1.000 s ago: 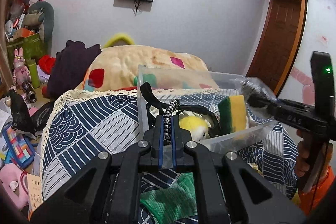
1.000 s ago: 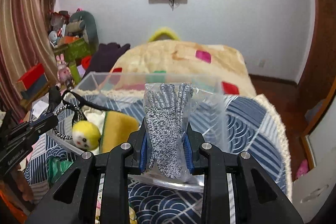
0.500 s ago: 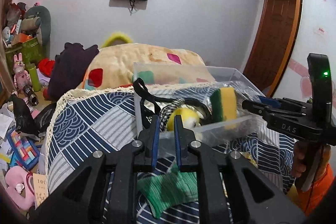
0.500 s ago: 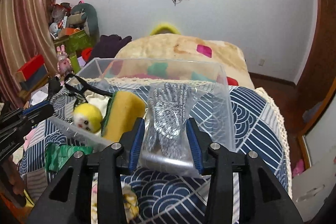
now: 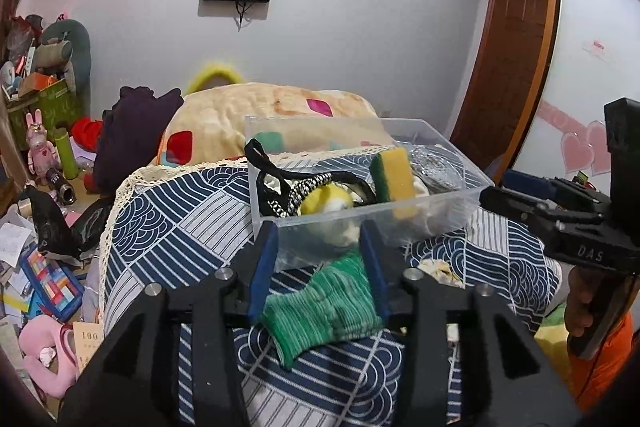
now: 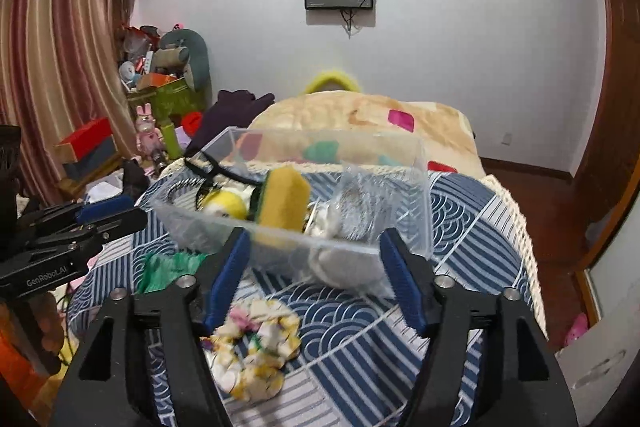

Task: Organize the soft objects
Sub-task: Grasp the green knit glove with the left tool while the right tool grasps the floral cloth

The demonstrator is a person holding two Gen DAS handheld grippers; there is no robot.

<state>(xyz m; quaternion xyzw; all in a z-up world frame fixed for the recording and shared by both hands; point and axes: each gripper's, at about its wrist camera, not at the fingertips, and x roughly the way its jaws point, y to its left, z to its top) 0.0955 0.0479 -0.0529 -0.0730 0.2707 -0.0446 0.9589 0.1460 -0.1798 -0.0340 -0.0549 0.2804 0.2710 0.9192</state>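
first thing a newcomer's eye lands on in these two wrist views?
Most likely the clear plastic bin on the blue wave-patterned bedspread, stuffed with a yellow-green sponge standing on end, a yellow plush toy and a bagged grey glove. Next, the green knit cloth lying between the open left gripper's fingers, and the floral scrunchie in front of the open right gripper.

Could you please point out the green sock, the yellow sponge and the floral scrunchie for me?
green sock (image 5: pixel 320 311): left wrist view, on the middle of its ribbed knit.
yellow sponge (image 6: pixel 285 201): right wrist view, on its yellow face, inside the bin.
floral scrunchie (image 6: pixel 252 343): right wrist view, on its gathered fabric ring.
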